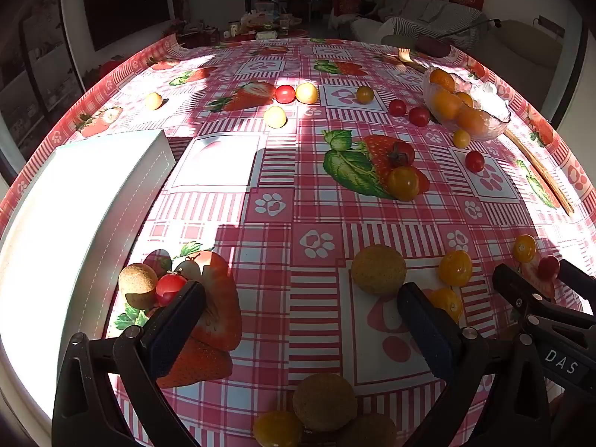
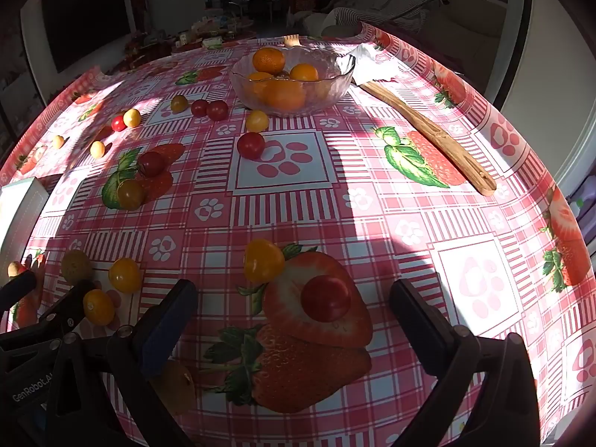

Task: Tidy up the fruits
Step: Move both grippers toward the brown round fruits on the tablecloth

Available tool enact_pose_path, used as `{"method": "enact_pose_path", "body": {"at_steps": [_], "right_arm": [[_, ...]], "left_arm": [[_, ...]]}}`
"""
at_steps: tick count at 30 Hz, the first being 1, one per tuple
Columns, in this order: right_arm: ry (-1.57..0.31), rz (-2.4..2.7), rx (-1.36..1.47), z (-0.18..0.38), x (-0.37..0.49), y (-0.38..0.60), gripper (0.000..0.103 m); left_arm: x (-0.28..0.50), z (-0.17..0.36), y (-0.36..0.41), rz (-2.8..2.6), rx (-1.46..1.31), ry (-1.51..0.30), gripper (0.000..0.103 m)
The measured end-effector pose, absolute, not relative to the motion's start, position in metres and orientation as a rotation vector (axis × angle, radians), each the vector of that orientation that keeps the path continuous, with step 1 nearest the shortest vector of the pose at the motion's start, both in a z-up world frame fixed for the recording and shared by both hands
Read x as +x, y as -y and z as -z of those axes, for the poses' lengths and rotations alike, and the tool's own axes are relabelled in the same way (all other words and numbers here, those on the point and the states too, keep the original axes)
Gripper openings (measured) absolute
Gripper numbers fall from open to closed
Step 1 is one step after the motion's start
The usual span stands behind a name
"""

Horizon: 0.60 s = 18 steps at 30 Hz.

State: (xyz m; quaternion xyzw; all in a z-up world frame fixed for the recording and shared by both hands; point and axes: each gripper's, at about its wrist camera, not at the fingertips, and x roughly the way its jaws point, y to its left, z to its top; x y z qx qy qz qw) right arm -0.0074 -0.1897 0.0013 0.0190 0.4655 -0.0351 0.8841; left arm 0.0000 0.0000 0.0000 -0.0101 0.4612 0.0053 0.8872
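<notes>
Across the surface (image 2: 372,201) tomatoes (image 2: 326,298) lie scattered; oranges sit in the bowl (image 2: 290,74) far off. Both tools, left (image 1: 301,313) and right (image 2: 294,316), gape empty. Sorting seems barely begun; next, the right tool likely closes on the red tomato beneath it.

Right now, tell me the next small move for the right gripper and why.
Probably lower the right gripper over the red tomato and close. Its jaws stand open and empty, and the tomato lies loose on the table just ahead between them, while the glass bowl already holds fruit.
</notes>
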Motion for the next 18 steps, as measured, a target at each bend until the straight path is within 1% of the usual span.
{"method": "enact_pose_path", "body": {"at_steps": [10, 18], "right_arm": [[-0.998, 0.058, 0.04, -0.003, -0.004, 0.189, 0.103], [-0.984, -0.005, 0.057, -0.015, -0.022, 0.191, 0.103]], "left_arm": [[-0.003, -0.004, -0.003, 0.009, 0.002, -0.994, 0.103], [-0.042, -0.035, -0.012, -0.011, 0.028, -0.912, 0.103]]}}
